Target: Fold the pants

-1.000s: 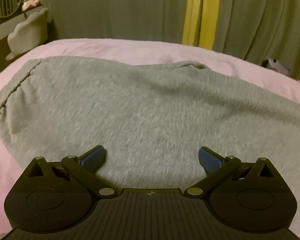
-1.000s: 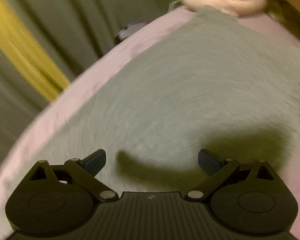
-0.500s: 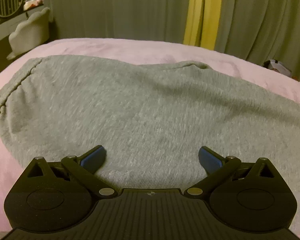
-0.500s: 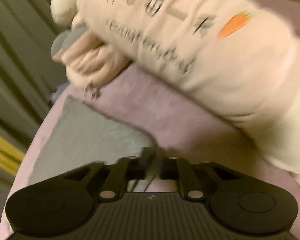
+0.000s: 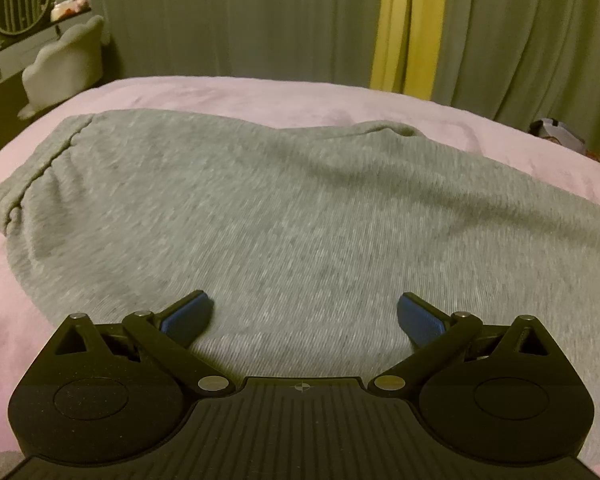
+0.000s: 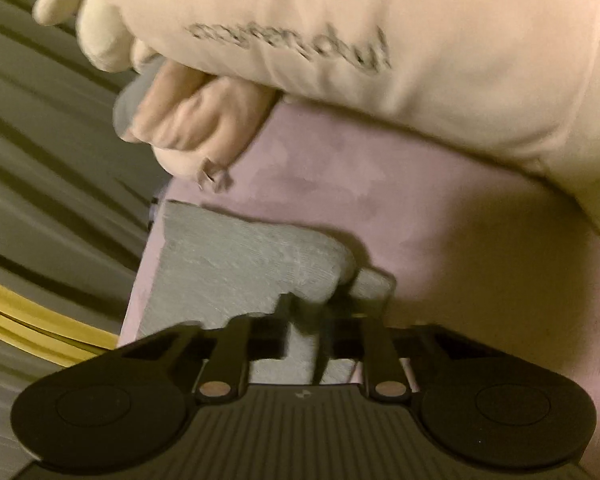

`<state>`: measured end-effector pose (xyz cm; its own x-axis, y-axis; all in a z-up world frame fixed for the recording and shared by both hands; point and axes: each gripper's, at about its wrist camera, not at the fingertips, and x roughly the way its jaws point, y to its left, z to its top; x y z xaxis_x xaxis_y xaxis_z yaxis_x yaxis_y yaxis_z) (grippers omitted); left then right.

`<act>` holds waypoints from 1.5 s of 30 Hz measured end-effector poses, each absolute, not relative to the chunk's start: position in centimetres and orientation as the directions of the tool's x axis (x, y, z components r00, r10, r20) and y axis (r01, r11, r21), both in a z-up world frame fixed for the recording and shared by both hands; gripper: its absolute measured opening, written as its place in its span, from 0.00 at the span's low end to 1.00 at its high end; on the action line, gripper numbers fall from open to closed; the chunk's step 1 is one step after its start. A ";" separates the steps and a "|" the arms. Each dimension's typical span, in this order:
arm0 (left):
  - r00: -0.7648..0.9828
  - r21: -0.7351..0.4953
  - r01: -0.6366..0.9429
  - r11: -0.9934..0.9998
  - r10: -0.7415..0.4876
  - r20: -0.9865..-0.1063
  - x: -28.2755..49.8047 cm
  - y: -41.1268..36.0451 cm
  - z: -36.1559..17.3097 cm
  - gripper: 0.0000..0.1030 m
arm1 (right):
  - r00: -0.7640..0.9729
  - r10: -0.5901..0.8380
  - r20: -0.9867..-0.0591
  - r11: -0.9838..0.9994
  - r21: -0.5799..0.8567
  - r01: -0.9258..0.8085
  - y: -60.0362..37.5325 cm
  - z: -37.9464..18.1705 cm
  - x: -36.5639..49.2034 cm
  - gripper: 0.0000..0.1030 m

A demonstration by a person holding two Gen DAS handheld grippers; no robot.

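Grey knit pants (image 5: 292,220) lie spread on a pink bed (image 5: 228,92), waistband at the left in the left wrist view. My left gripper (image 5: 302,316) is open just above the pants' near part, holding nothing. In the right wrist view my right gripper (image 6: 310,312) is shut on the edge of a grey pant leg (image 6: 236,264), whose end lies flat on the bed (image 6: 440,240). The view is blurred.
A cream stuffed toy with printed letters (image 6: 380,40) lies on the bed just beyond the right gripper. Green and yellow curtains (image 5: 412,24) hang behind the bed. A desk with a pale chair (image 5: 64,64) stands at far left.
My right gripper has gone from open over the pants to shut on the pant leg's edge near the stuffed toy. The left gripper has barely moved and stays open.
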<state>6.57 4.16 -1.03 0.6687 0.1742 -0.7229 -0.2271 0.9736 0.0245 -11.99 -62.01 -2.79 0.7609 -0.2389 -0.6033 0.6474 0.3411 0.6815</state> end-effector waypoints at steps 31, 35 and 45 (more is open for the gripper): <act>0.663 0.057 -0.237 0.970 0.204 -0.720 6.6 3.7 -1.2 1.00 | 0.804 -0.165 -0.571 0.257 0.763 0.594 -62.6 -5.8 -12.1 0.26; 0.662 0.058 -0.240 0.969 0.208 -0.720 6.6 3.7 -1.2 1.00 | 0.811 -0.180 -0.557 0.257 0.769 0.585 -62.4 -6.3 -12.2 0.23; 0.706 0.003 -0.256 0.967 0.189 -0.682 4.4 4.0 1.1 1.00 | 0.790 -0.202 -0.579 0.353 0.709 0.610 -62.5 -4.6 -10.7 0.10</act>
<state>4.42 3.97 1.06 0.7061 0.1895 -0.6823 -0.2561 0.9666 0.0034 -10.73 -62.50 -4.63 0.7900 -0.2021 -0.5788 0.6100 0.3531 0.7093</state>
